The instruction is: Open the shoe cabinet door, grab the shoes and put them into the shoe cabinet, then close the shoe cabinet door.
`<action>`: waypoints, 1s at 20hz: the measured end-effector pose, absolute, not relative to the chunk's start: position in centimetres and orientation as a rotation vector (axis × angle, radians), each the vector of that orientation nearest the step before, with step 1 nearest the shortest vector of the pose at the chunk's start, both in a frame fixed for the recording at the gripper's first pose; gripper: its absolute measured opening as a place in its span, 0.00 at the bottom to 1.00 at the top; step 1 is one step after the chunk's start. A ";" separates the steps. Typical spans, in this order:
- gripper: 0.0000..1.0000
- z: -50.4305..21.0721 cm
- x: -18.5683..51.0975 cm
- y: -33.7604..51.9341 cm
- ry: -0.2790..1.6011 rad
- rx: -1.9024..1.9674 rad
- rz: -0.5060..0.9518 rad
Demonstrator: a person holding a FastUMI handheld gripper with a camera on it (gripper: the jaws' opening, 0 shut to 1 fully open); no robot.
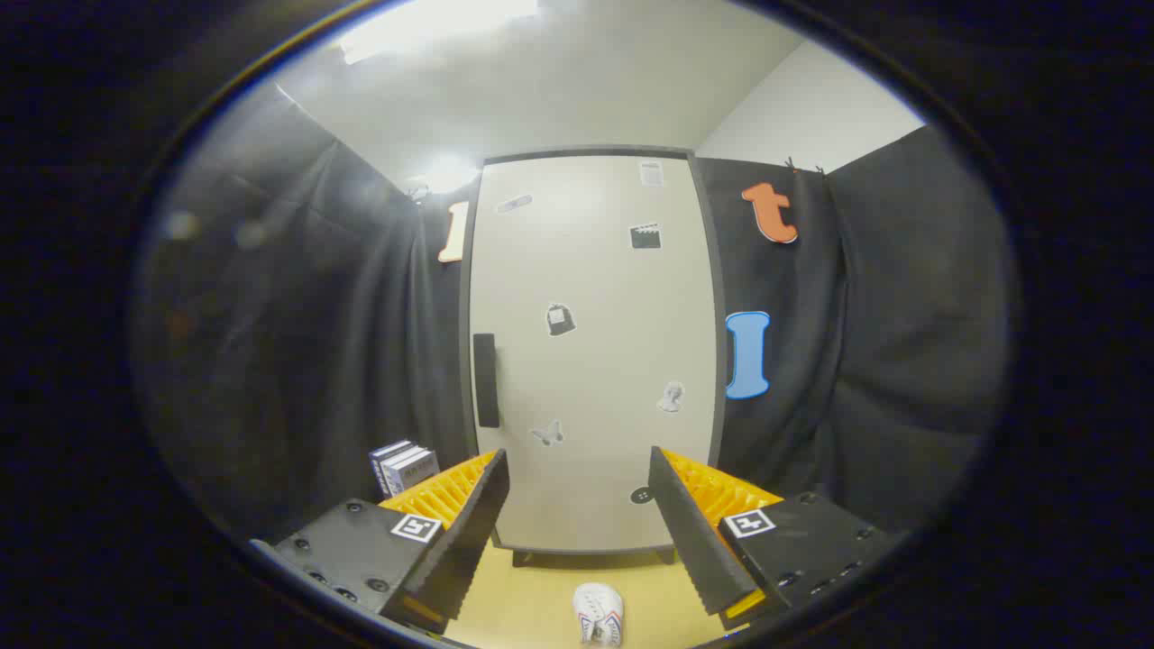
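The shoe cabinet (pixel 590 351) stands upright straight ahead, beyond the fingers, its pale door shut and dotted with small stickers. A black handle (pixel 486 379) runs vertically along the door's left edge. On the yellow floor (pixel 532 599) in front of the cabinet lies a small white shoe (pixel 599 615), low between the fingers and closer than the cabinet. My gripper (pixel 577 505) is open, its black and orange fingers spread wide with nothing between them, held well back from the door.
Black cloth walls close in on both sides of the cabinet. A small stack of white and blue boxes (pixel 403 466) sits on the floor left of the cabinet, just beyond the left finger.
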State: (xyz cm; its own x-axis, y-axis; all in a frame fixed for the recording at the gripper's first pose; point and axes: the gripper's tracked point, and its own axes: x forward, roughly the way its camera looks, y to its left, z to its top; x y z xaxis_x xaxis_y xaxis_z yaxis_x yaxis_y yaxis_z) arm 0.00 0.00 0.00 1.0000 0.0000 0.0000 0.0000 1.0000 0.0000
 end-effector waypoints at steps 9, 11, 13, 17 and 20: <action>0.98 1.3 0.2 0.4 -0.031 -0.023 0.001; 0.98 1.2 0.2 0.6 -0.028 -0.030 0.007; 0.98 1.1 0.3 1.0 -0.025 -0.036 0.015; 0.98 1.0 0.5 1.8 -0.020 -0.047 0.024; 0.98 0.8 0.7 2.3 -0.015 -0.047 0.024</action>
State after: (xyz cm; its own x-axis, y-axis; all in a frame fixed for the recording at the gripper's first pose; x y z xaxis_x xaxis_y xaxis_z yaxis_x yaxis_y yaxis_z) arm 0.71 2.32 0.82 0.9996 0.0239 0.0144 -0.0232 0.9986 -0.0474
